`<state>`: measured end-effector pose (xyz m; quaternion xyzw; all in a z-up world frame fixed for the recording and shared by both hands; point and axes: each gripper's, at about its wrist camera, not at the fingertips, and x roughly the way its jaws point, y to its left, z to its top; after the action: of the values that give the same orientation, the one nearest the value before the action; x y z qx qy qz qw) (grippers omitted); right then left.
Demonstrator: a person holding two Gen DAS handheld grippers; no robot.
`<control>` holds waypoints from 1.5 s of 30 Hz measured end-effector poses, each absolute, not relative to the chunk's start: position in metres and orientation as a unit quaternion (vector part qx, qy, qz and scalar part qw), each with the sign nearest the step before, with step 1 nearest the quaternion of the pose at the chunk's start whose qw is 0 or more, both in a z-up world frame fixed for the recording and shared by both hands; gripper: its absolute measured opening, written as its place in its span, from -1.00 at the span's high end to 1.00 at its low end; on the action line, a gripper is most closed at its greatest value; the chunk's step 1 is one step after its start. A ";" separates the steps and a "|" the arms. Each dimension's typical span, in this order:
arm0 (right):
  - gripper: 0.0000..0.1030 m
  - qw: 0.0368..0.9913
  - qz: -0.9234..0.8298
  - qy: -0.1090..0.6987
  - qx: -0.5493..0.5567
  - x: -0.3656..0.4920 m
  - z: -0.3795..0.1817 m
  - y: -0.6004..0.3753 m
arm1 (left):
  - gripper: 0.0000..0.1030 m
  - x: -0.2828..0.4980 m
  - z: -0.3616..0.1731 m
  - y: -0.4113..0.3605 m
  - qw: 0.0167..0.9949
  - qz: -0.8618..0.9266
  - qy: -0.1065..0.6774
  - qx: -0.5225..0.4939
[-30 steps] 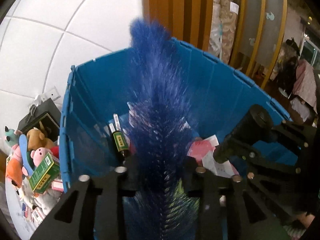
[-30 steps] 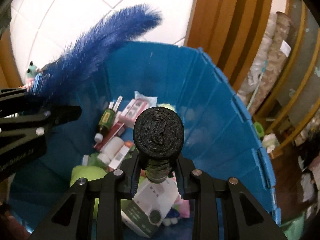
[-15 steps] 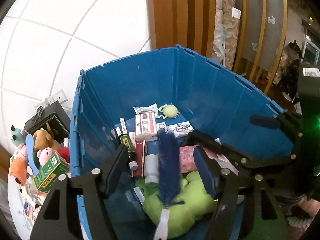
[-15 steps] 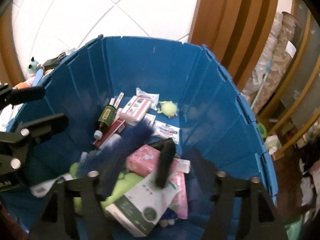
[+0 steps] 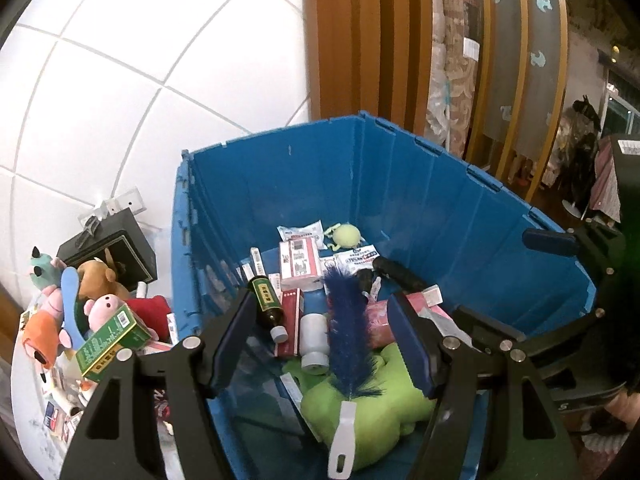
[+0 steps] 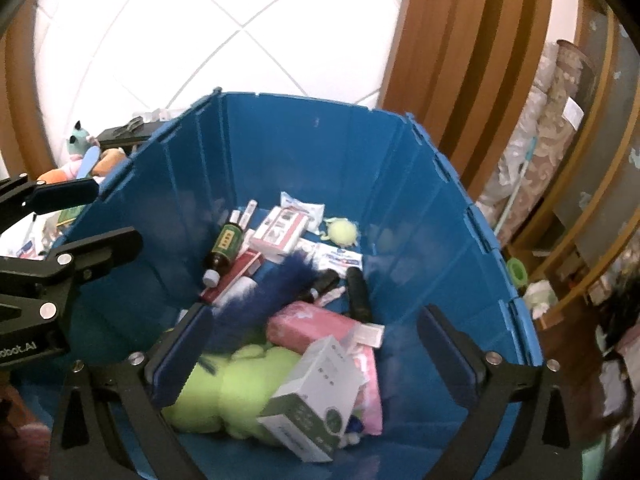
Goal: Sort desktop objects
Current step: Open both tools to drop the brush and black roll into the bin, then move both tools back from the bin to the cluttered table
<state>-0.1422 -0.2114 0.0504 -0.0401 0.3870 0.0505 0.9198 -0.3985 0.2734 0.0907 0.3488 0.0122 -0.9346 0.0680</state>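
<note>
We hold both tools over the blue crate (image 5: 420,208). Our left tool (image 5: 326,342) stands with its jaws apart and nothing between the pads; its jaws have just been opening. The blue feather duster (image 5: 346,328) lies free in the crate below it, brush end toward the far wall, its white handle (image 5: 344,432) resting on the green plush toy (image 5: 372,412). Our right tool (image 6: 316,356) is spread as wide as it goes, jaws having just opened, and grips nothing. The black roll (image 6: 358,290) lies loose on the crate's contents, just beside the pink pack (image 6: 316,326) and beyond the white-and-green box (image 6: 316,404). Farther back sit a dark bottle with a green label (image 5: 268,300), a red-and-white carton (image 5: 300,264) and a small yellow-green toy (image 5: 346,236). Left of the crate, on the tabletop (image 5: 28,408), plush animals (image 5: 80,300) and a green box (image 5: 114,336) remain in a heap before a black case (image 5: 108,250).
</note>
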 end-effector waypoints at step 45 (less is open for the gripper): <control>-1.00 0.958 0.126 0.256 0.033 -0.275 0.035 0.070 | -0.31 -0.220 -0.122 0.052 0.061 -0.881 0.045 0.466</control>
<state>-0.2755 0.0697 0.0350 0.0332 0.2557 0.1259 0.9580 -0.2199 0.0524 -0.1225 0.4663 0.0452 -0.8814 0.0609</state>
